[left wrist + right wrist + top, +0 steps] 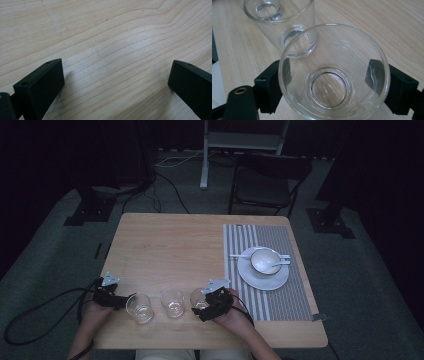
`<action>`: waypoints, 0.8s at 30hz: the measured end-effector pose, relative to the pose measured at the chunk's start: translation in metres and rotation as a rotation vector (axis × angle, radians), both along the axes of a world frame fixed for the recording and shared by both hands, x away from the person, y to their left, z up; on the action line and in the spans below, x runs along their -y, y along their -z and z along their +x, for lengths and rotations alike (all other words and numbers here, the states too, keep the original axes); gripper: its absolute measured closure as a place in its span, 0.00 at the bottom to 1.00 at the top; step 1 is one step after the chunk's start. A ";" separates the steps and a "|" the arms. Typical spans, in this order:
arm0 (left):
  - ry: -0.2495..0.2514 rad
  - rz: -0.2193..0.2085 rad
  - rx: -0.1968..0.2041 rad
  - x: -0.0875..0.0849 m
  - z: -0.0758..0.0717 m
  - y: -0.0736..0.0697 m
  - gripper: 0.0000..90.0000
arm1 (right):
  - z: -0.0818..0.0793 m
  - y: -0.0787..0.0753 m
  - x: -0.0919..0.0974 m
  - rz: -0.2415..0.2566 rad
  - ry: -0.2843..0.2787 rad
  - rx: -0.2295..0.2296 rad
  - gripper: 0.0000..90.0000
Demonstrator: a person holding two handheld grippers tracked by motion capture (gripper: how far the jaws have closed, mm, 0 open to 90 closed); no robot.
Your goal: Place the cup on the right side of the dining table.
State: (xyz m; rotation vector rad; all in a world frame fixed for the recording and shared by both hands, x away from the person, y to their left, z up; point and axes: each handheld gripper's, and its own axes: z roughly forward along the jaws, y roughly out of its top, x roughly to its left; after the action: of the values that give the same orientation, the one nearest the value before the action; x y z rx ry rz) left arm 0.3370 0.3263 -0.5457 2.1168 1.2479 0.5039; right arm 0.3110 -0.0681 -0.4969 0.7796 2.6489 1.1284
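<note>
Three round clear glasses point(172, 303) line smooth pale-grained wooden table point(165, 245).

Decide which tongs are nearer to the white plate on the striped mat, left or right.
Right. The right tongs sit just left of the striped mat, below-left of the white plate; the left tongs are far across the table.

— What do the left tongs point(119, 301) and right tongs point(204, 312) look like?
— Both black, each with a grey three-cornered plate on top and blocky jaws with small screw holes.
— Cables?
— A black cable point(35, 312) loops off the left one.
— Clothing?
— Bare forearms, pale trousers point(167, 354).
</note>
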 end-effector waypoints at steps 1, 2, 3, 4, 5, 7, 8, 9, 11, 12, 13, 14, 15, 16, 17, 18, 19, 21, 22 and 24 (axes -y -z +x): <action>0.000 -0.001 -0.001 0.000 0.000 0.000 0.01 | 0.000 0.000 0.000 -0.004 0.004 0.003 0.20; 0.000 -0.001 -0.001 0.000 0.000 0.000 0.01 | 0.000 0.000 -0.001 -0.007 0.010 0.008 0.20; -0.001 -0.002 -0.001 0.000 0.000 0.000 0.01 | 0.000 0.000 -0.001 -0.008 0.012 0.008 0.20; -0.001 -0.001 -0.001 0.000 0.000 0.000 0.01 | 0.000 0.000 -0.001 -0.007 0.016 0.009 0.20; -0.001 -0.001 -0.001 0.000 0.000 0.000 0.01 | 0.000 0.000 -0.001 -0.007 0.016 0.009 0.20; 0.000 -0.001 0.000 0.000 0.000 0.000 0.01 | 0.000 -0.001 -0.001 -0.006 0.033 0.015 0.21; -0.001 -0.001 -0.001 0.000 0.000 0.000 0.01 | 0.000 -0.001 0.000 -0.003 0.038 0.016 0.21; -0.001 -0.002 0.000 0.000 0.000 0.000 0.01 | 0.001 -0.002 0.000 -0.002 0.039 0.011 0.21; 0.000 0.000 0.000 0.000 0.000 0.000 0.01 | 0.002 -0.002 0.001 -0.002 0.041 0.019 0.21; 0.000 0.000 0.000 0.000 0.000 0.000 0.01 | 0.002 -0.004 0.002 0.007 0.049 0.019 0.21; 0.000 0.000 0.000 0.000 0.000 0.000 0.01 | 0.003 -0.005 0.003 0.009 0.054 0.025 0.21; 0.000 -0.001 -0.001 0.000 0.000 0.000 0.01 | 0.003 -0.006 0.004 0.013 0.059 0.024 0.21; 0.000 -0.001 -0.001 0.000 0.000 0.000 0.01 | 0.004 -0.008 0.005 0.011 0.058 0.025 0.21; 0.000 -0.001 -0.001 0.000 0.000 0.000 0.01 | 0.004 -0.008 0.005 0.011 0.058 0.025 0.21; 0.000 -0.001 -0.001 0.000 0.000 0.000 0.01 | 0.004 -0.009 0.006 0.016 0.068 0.030 0.21; 0.000 -0.001 -0.001 0.000 0.000 0.000 0.01 | 0.005 -0.010 0.007 0.014 0.073 0.027 0.20; 0.000 -0.001 -0.001 0.000 0.000 0.000 0.01 | 0.005 -0.010 0.007 0.014 0.073 0.027 0.20; 0.000 -0.001 -0.001 0.000 0.000 0.000 0.01 | 0.006 -0.010 0.008 0.013 0.078 0.025 0.20; 0.000 -0.001 -0.001 0.000 0.000 0.000 0.01 | 0.006 -0.010 0.008 0.013 0.078 0.025 0.20; 0.000 -0.001 -0.001 0.000 0.000 0.000 0.01 | 0.006 -0.011 0.011 0.022 0.089 0.036 0.20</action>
State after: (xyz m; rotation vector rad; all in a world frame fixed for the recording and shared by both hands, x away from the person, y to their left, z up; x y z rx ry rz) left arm 0.3370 0.3263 -0.5458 2.1162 1.2482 0.5023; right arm 0.3171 -0.0791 -0.4854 0.8632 2.5501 1.1391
